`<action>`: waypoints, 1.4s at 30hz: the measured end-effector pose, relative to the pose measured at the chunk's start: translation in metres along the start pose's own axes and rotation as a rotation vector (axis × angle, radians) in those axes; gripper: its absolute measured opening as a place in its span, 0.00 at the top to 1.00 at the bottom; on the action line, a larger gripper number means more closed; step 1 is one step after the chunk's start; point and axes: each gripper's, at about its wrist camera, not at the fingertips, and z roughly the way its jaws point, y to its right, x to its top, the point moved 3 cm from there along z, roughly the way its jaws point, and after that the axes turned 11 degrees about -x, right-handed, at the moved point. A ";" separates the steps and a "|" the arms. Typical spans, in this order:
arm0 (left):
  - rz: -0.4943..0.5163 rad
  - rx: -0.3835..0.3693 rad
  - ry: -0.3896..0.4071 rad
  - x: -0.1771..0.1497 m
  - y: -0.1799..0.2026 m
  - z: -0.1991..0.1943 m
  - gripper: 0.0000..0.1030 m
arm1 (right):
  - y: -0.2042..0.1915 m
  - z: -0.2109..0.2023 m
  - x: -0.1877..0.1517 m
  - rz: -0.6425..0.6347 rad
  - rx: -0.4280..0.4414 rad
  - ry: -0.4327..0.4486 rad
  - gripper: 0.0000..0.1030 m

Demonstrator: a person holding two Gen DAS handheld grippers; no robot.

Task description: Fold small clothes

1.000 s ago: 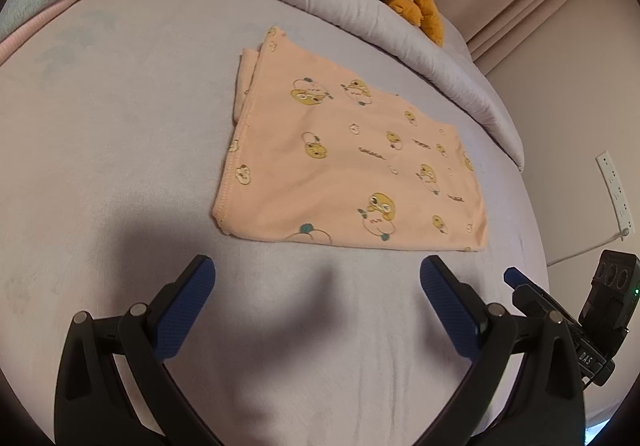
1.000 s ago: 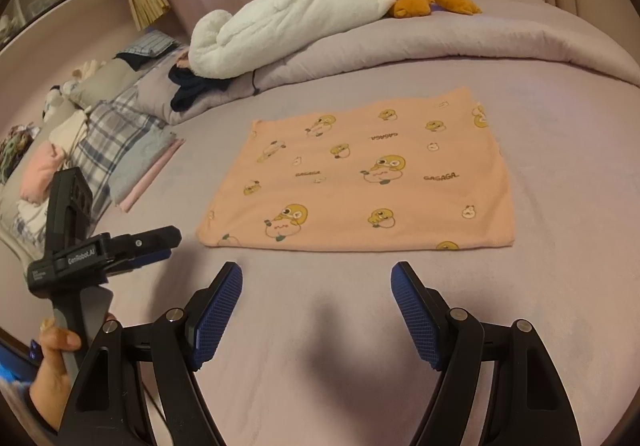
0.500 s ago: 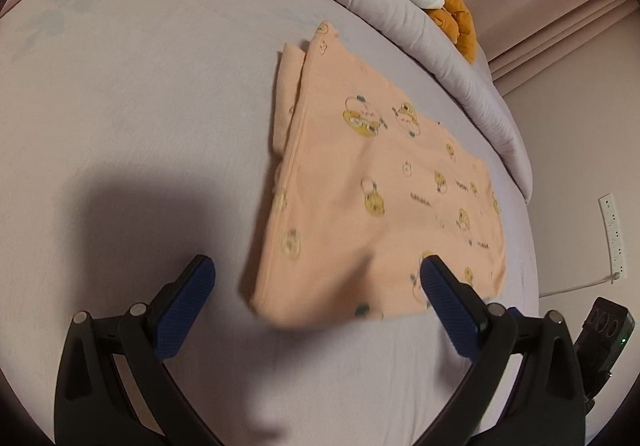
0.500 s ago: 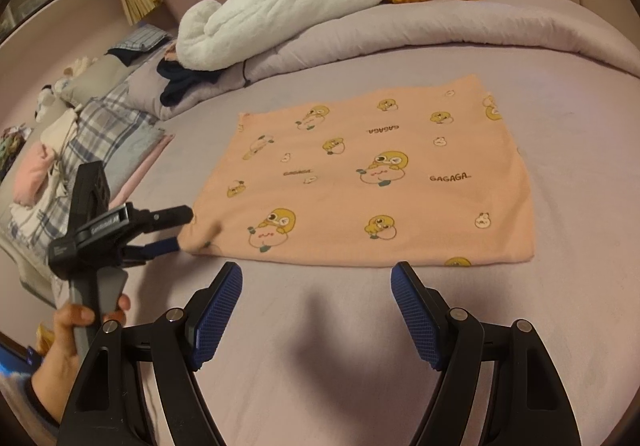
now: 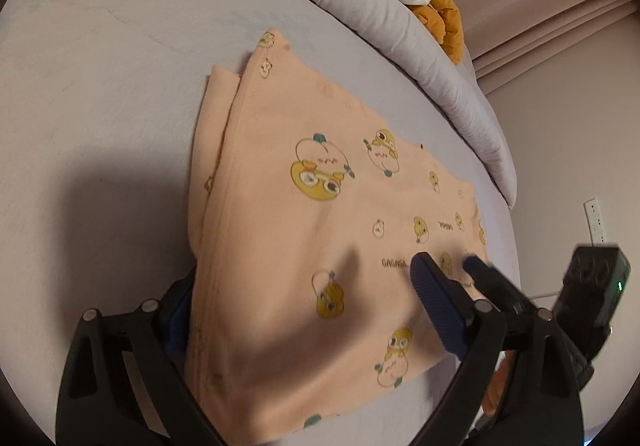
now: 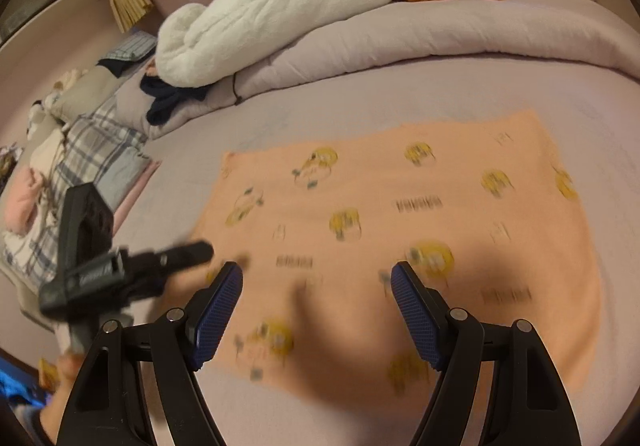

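Note:
A peach garment (image 5: 320,246) printed with yellow ducks lies folded flat on the lilac bed (image 5: 100,86). My left gripper (image 5: 300,282) straddles its near left corner and its jaws are closing. The left pad (image 5: 180,320) is half hidden behind the cloth's edge, the right pad (image 5: 436,310) rests over the cloth, and neither pad presses it. In the right wrist view the garment (image 6: 400,214) is blurred. My right gripper (image 6: 316,272) is open above its near edge, with only the flat cloth below the jaws. The left gripper (image 6: 188,254) shows at the garment's left corner.
A rolled lilac duvet (image 6: 400,42) runs along the back of the bed, with a white plush toy (image 6: 280,18) with orange feet on it. Stacked clothes (image 6: 92,154) and a dark garment (image 6: 168,102) lie at the left. A wall socket (image 5: 595,218) is on the right.
Both grippers have moved forward onto the garment. The left one now has the near left corner between its jaws, which stand narrower. The right one has come over the near edge.

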 end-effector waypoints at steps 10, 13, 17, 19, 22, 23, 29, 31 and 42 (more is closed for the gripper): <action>0.010 0.080 -0.009 0.002 -0.018 -0.007 0.68 | -0.006 0.052 0.035 0.026 -0.043 -0.041 0.53; 0.033 0.099 -0.016 0.003 -0.016 -0.005 0.69 | -0.009 0.068 0.037 0.012 -0.059 -0.076 0.73; 0.052 0.119 -0.027 0.004 -0.017 -0.003 0.69 | -0.016 0.080 0.031 -0.073 -0.120 -0.098 0.79; 0.047 0.116 -0.031 0.005 -0.019 -0.004 0.70 | -0.016 0.075 0.032 -0.076 -0.121 -0.115 0.80; 0.047 0.113 -0.036 0.006 -0.019 -0.005 0.70 | -0.019 0.053 0.028 -0.117 -0.128 -0.101 0.80; 0.048 0.113 -0.036 0.005 -0.020 -0.005 0.70 | -0.021 0.044 0.023 -0.139 -0.116 -0.087 0.80; 0.034 0.110 -0.035 0.007 -0.021 -0.005 0.73 | -0.030 0.006 -0.029 -0.227 -0.083 -0.124 0.80; 0.018 0.109 -0.030 0.007 -0.021 -0.005 0.74 | -0.032 -0.003 -0.051 -0.257 -0.086 -0.132 0.80; 0.084 0.099 -0.009 0.010 0.015 -0.015 0.87 | -0.019 -0.029 -0.065 -0.141 0.084 -0.167 0.79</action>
